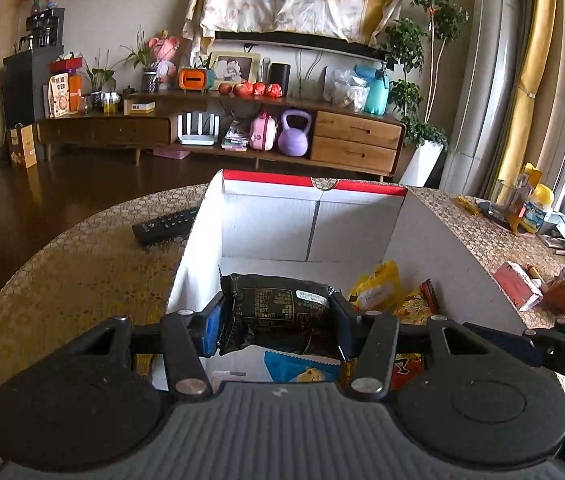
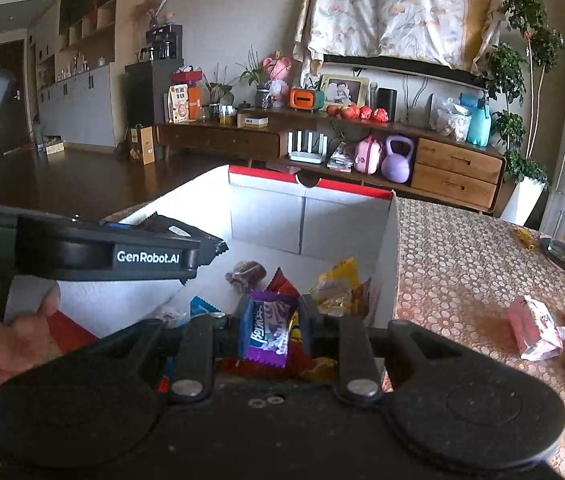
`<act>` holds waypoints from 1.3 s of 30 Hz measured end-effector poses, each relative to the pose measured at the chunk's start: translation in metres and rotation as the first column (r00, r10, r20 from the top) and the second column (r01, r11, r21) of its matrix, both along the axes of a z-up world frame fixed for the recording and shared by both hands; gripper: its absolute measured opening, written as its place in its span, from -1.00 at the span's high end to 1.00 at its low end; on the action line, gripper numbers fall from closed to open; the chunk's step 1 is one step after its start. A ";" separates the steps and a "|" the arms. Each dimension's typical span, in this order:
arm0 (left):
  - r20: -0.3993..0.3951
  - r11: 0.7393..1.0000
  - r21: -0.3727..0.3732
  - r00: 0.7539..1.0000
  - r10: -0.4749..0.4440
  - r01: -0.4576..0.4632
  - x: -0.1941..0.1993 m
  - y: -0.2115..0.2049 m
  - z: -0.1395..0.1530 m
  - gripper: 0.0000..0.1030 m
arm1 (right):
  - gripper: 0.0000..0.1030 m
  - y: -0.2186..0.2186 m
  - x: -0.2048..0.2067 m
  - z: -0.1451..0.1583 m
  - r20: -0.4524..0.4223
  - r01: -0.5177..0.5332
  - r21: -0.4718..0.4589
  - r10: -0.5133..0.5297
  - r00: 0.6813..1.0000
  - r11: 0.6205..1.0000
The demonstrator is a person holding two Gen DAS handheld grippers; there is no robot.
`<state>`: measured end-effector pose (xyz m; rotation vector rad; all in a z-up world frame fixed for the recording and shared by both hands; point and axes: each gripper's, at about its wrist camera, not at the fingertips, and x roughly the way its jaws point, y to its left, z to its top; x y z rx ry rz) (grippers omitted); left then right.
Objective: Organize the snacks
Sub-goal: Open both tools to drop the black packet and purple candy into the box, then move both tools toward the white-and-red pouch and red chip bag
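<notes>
Hovering over the box [image 1: 362, 216], left gripper [image 1: 278, 312] clamps black packet [image 1: 278, 304], right gripper [image 2: 270, 328] pinches purple candy [image 2: 268, 328]; releasing early risks spilling onto the bench [image 2: 462, 264].

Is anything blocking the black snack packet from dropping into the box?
Nothing visible does. The left gripper holds the black snack packet over the open white box; only loose snacks lie below.

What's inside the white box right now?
The white box holds loose snacks: a yellow packet, an orange-red packet, a blue wrapper and a brownish wrapped candy. Both grippers and their held packets cover the near floor.
</notes>
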<state>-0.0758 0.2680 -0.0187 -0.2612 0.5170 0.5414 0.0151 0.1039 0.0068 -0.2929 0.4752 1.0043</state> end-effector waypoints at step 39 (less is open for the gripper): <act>0.018 0.994 0.088 0.998 -0.067 0.065 0.018 -0.081 0.044 -0.50 | -0.25 -0.086 0.015 0.028 0.046 0.141 0.132 -0.148 0.988 0.981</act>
